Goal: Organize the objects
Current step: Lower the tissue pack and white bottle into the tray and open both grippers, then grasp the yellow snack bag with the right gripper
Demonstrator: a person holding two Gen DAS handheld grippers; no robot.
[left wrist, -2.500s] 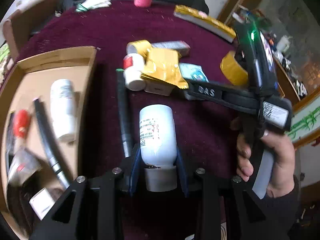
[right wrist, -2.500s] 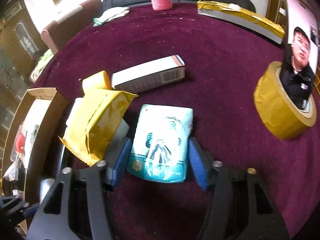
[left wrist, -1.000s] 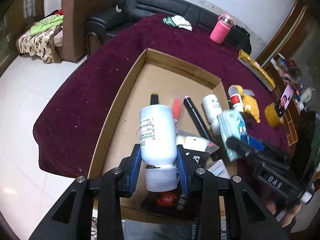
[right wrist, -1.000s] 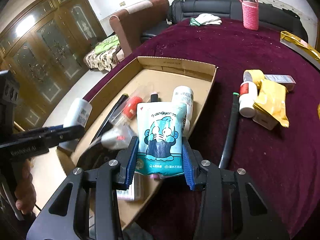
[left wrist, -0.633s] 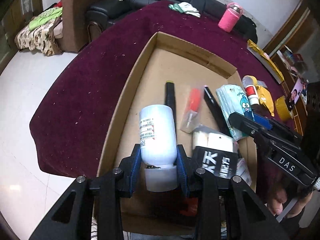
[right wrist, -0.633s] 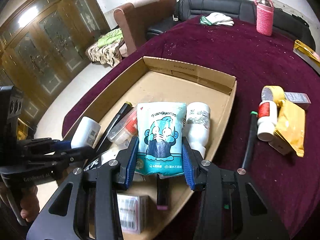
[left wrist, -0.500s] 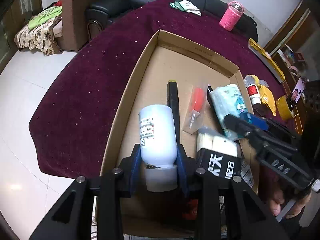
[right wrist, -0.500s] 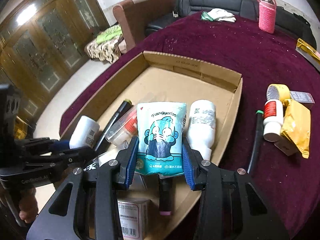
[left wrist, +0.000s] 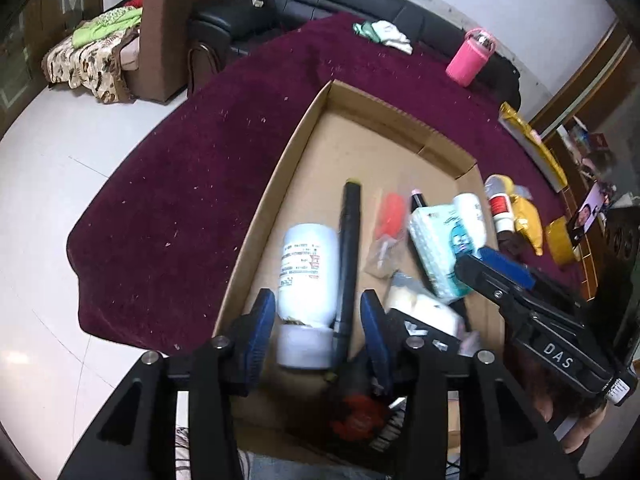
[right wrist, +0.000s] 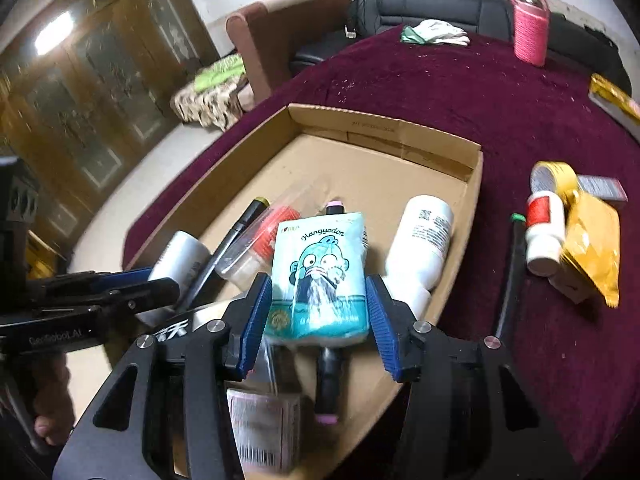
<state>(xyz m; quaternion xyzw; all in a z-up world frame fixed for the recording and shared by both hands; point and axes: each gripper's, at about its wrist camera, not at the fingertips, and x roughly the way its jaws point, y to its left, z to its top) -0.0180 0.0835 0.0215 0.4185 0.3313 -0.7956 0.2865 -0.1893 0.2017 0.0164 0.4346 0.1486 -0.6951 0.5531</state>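
A shallow cardboard box [left wrist: 312,120] [right wrist: 384,128] lies on the maroon table. My left gripper [left wrist: 318,330] is open over its near end; a white bottle [left wrist: 306,276] lies between the fingers, apart from both pads. My right gripper [right wrist: 320,320] is open too; a teal tissue pack [right wrist: 320,276] sits between its fingers over the box, blurred, apart from the pads. The pack also shows in the left wrist view [left wrist: 440,248].
The box holds a black tube [left wrist: 349,248], a red item in a bag [left wrist: 386,228], a second white bottle [right wrist: 424,248] and small cartons. On the table to the right lie a red-capped bottle [right wrist: 544,232], a yellow packet [right wrist: 592,248], a black rod [right wrist: 510,280] and a pink flask [right wrist: 530,32].
Both grippers have opened. The white bottle has dropped from the left pads into the box, and the tissue pack has come free of the right pads.
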